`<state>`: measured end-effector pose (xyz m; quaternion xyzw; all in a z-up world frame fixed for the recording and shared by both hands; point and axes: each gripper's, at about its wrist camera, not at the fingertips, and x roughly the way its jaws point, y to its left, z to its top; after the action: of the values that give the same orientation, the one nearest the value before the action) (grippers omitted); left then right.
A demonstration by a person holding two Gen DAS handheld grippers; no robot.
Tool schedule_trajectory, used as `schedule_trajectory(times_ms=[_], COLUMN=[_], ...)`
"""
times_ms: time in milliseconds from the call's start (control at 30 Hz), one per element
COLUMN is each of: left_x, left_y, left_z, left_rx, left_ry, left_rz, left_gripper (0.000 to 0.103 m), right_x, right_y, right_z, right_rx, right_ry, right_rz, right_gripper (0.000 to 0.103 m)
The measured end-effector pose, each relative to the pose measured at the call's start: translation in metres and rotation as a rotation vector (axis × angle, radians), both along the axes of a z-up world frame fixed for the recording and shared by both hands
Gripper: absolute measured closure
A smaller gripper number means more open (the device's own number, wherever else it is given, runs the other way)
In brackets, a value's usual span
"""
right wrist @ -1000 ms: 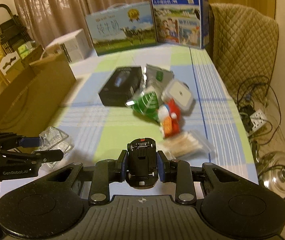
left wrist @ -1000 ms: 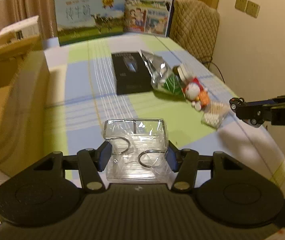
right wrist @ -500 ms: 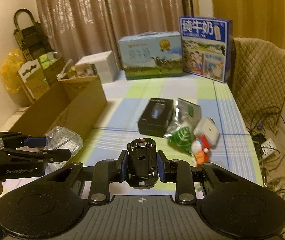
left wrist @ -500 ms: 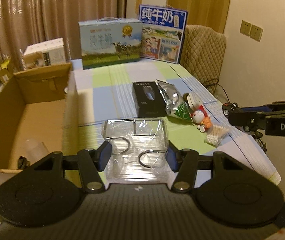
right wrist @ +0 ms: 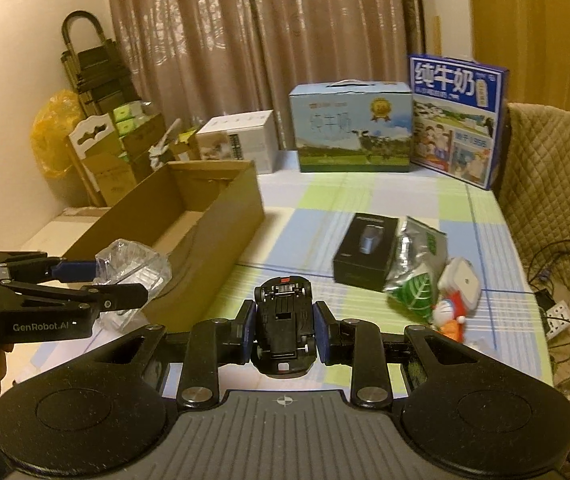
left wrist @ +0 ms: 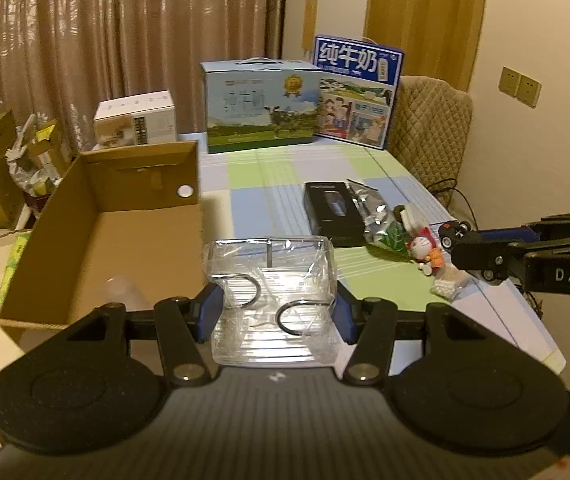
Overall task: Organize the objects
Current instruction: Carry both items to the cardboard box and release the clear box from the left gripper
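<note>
My left gripper [left wrist: 275, 314] is shut on a clear plastic pack [left wrist: 271, 292] with metal rings inside, held in the air by the near right corner of an open cardboard box [left wrist: 97, 236]. The pack also shows in the right wrist view [right wrist: 133, 272]. My right gripper [right wrist: 285, 326] is shut on a small black toy car [right wrist: 285, 320], held above the table's near edge. The car also shows in the left wrist view [left wrist: 451, 234]. On the checked tablecloth [left wrist: 285, 184] lie a black box [left wrist: 333, 212], a silver and green pouch [left wrist: 377, 220], a Doraemon toy [left wrist: 423, 248] and a bag of cotton swabs [left wrist: 447, 284].
Two milk cartons [left wrist: 261, 106] [left wrist: 355, 96] stand at the table's far end, with a white box [left wrist: 137, 122] to their left. A padded chair [left wrist: 431, 128] is at the far right. Stacked cardboard boxes [right wrist: 113, 152] and a power strip with cables [right wrist: 555, 312] flank the table.
Both grippers have lifted and pulled back from the table, each keeping its hold. The cardboard box has come into fuller view beside the left gripper.
</note>
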<state>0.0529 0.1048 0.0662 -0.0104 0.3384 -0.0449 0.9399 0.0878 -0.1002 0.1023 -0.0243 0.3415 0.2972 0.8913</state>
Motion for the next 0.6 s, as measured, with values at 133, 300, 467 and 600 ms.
schedule_trajectory(times_ms=[133, 300, 467, 600], left_x=[-0.006, -0.011, -0.008, -0.005], left_y=[0.018, 0.046, 0.076, 0.097], left_z=[0.004, 0.008, 0.013, 0.015], left_rx=[0.008, 0.026, 0.047, 0.048], left_ry=[-0.006, -0.01, -0.006, -0.006], left_rz=[0.032, 0.088, 0.126, 0.146], left_gripper=[0.051, 0.051, 0.051, 0.051], right_x=[0.0, 0.002, 0.009, 0.016], right_y=[0.016, 0.044, 0.075, 0.102], right_z=[-0.004, -0.006, -0.004, -0.001], right_rx=[0.003, 0.005, 0.012, 0.013], right_ry=[0.011, 0.016, 0.009, 0.002], right_rz=[0.027, 0.073, 0.117, 0.154], right_gripper=[0.076, 0.076, 0.076, 0.076])
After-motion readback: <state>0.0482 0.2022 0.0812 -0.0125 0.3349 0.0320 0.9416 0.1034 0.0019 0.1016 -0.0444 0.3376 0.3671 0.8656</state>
